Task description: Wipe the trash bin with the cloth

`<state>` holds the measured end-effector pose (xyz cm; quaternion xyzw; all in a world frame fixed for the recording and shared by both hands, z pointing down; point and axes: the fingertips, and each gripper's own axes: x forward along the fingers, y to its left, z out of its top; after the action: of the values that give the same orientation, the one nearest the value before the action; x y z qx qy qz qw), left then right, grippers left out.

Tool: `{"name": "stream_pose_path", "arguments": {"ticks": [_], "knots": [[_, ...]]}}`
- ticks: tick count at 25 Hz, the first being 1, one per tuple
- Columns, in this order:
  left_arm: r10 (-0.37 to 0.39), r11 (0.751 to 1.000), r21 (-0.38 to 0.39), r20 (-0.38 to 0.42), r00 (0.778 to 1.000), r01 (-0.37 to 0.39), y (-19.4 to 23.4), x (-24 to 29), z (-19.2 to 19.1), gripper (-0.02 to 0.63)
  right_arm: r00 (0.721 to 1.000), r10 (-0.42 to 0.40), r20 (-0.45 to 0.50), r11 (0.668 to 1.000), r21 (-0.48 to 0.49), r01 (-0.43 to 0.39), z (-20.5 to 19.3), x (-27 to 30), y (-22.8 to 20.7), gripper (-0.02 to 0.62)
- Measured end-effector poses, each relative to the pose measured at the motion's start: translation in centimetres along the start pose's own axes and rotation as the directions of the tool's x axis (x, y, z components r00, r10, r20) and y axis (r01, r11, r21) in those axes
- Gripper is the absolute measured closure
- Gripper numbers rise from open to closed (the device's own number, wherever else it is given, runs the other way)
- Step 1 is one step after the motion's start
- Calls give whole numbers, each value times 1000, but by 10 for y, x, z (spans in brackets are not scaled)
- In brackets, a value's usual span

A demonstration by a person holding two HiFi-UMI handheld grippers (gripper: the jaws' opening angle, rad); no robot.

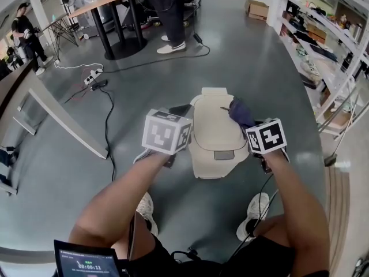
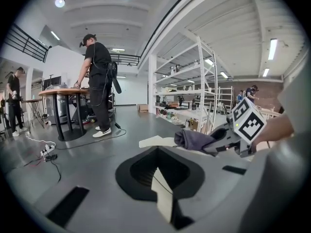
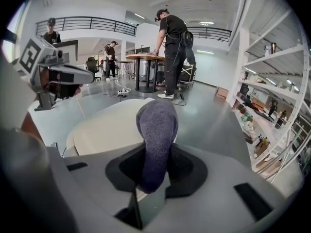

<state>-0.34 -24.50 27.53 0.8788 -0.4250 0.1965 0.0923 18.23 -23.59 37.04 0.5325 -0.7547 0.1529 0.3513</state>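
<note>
Both of your grippers flank the trash bin [image 1: 216,134], a cream plastic bin with a smooth, rounded lid and a small grey rectangular patch near its front edge, standing on the glossy grey floor [image 1: 144,68] just ahead of your white sneakers [image 1: 253,215]. Your right gripper [image 1: 247,124] pinches the cloth [image 1: 241,113], a dark purple-blue, nubbly towelling piece; it bulges out of the jaws in a soft rounded hump and sits against the upper right part of the lid. Your left gripper [image 1: 179,111] sits at the bin's left edge with its jaws drawn nearly together; only a thin cream sliver shows in the slit between them, and you cannot tell from here whether they bite on the bin's rim. Each gripper carries a cube of black-and-white square markers. A black cable [image 1: 106,114] snakes over the floor to your left. White metal shelving [image 1: 323,45] runs along the right wall. Farther back a person [image 1: 170,16] in dark clothes stands at a wood-topped table [image 1: 109,2] on black legs.
</note>
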Motion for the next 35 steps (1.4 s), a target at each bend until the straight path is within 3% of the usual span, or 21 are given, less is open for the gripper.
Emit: {"name": "stream_pose_path", "arguments": {"ticks": [5, 9, 13, 23, 29, 35], "knots": [[-1, 1000, -4, -6, 1000, 1, 1, 2, -4, 609, 997, -11, 70, 999, 45, 8, 16, -10, 9, 503], [-1, 1000, 9, -2, 1000, 1, 4, -10, 3, 609, 982, 74, 174, 995, 48, -83, 48, -37, 53, 505], [6, 1000, -11, 5, 1000, -6, 11, -16, 1, 609, 964, 180, 195, 980, 43, -192, 57, -42, 104, 503], [28, 1000, -8, 0, 1000, -28, 23, -15, -24, 609, 949, 305, 83, 947, -134, -293, 29, -25, 170, 503], [51, 999, -5, -13, 999, -51, 34, -30, -24, 609, 957, 287, 37, 939, -206, -274, 12, -16, 176, 503], [54, 998, -13, -23, 998, -54, 37, -30, -27, 609, 960, 278, 40, 943, -201, -264, 12, -18, 169, 504]]}}
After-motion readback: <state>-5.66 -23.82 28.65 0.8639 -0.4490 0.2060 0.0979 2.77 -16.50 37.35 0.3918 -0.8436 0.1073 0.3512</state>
